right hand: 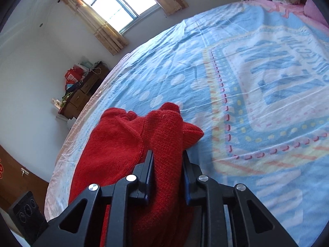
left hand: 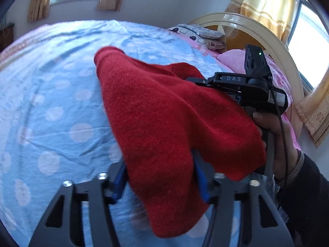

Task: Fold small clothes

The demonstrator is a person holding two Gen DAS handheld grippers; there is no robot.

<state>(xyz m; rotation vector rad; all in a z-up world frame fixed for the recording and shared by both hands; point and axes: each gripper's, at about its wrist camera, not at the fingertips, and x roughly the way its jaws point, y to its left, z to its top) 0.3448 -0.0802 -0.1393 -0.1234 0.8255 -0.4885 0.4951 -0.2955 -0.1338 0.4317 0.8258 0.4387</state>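
Left tongs (left hand: 160, 177): closed on a fold of the red knit garment (left hand: 164, 111).
Right tongs (right hand: 167, 164): clamped on another fold of it.
Garment: held bunched above the blue dotted bedsheet (left hand: 53, 94).

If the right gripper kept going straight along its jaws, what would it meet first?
The red knitted garment already bunched between the right gripper jaws; beyond its folds, likely the blue dotted bedsheet, though depth there is hard to judge.

White walls (right hand: 24, 78), curtained window (right hand: 119, 6), wooden dresser (right hand: 82, 94), daylight.
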